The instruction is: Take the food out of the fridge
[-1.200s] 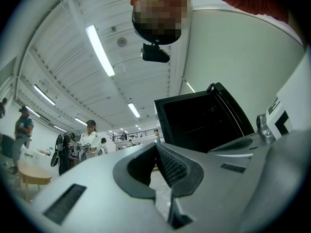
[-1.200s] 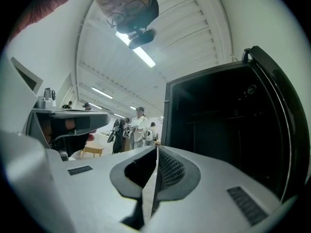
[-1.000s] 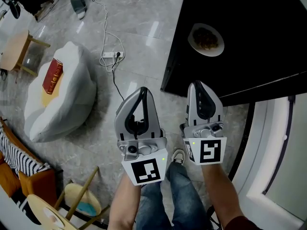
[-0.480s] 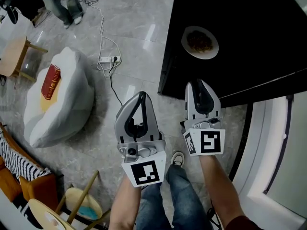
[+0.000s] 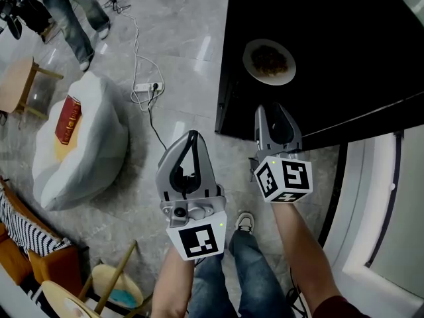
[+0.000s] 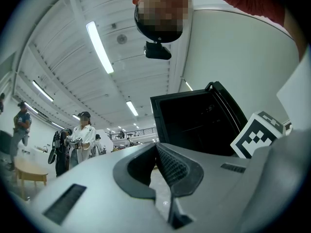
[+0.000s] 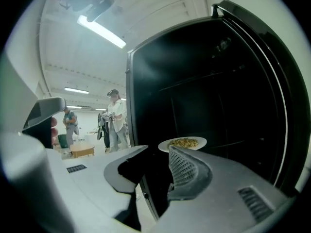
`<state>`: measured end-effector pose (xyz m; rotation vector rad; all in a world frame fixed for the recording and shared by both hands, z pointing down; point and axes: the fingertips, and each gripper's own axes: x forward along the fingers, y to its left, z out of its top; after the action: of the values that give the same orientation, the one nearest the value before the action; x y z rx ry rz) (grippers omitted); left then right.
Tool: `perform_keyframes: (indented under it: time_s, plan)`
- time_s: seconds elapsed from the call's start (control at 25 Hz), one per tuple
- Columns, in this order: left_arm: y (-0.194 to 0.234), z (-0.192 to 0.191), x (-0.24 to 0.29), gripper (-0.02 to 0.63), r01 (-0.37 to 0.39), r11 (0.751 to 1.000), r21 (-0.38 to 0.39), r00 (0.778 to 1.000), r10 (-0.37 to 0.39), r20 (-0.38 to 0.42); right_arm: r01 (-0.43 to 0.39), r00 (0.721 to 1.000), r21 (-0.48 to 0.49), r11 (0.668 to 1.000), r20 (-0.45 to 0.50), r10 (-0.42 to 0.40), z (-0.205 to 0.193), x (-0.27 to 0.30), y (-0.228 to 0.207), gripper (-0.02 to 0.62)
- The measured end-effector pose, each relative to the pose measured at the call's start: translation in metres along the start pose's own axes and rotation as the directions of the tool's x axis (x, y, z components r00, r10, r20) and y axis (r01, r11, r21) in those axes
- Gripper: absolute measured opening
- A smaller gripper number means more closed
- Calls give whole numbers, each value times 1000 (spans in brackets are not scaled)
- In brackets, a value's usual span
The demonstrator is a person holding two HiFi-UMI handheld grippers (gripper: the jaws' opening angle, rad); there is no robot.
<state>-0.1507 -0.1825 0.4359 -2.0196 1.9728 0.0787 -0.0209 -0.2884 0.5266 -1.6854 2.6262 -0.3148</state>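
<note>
The right gripper (image 5: 275, 111), its empty jaws just opening, faces the plate of food (image 5: 268, 61) on a shelf inside the open fridge (image 5: 351, 38), the left gripper (image 5: 193, 135) closed and idle beside it, so this reads as the reach-in, which next calls for clamping the plate's near rim.

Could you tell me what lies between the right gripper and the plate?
Only the bare dark inside of the fridge, as the head view shows. The right gripper has just been opening its jaws, nothing between them.
</note>
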Motion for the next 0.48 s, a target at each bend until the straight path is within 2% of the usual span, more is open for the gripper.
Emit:
perform_keyframes:
  time_s: [0.12, 0.2, 0.28, 0.36, 0.48]
  plan:
    - [-2, -2, 1, 14, 4, 1000, 2, 1000, -4, -3, 18, 1000, 161, 987, -16, -16, -5, 7, -13, 124]
    - [-2, -2, 2, 14, 5, 1000, 3, 1000, -5, -4, 31, 999, 299, 954, -22, -26, -8, 12, -23, 129]
    - [-2, -3, 2, 14, 7, 1000, 3, 1000, -7, -5, 34, 999, 438, 898, -22, -27, -11, 17, -32, 135]
    - [-2, -2, 3, 14, 7, 1000, 1, 1000, -7, -4, 24, 1000, 559, 829, -20, -16, -12, 23, -38, 140]
    - [-3, -3, 4, 14, 7, 1000, -1, 1000, -7, -3, 6, 1000, 683, 730, -7, -3, -14, 32, -44, 153]
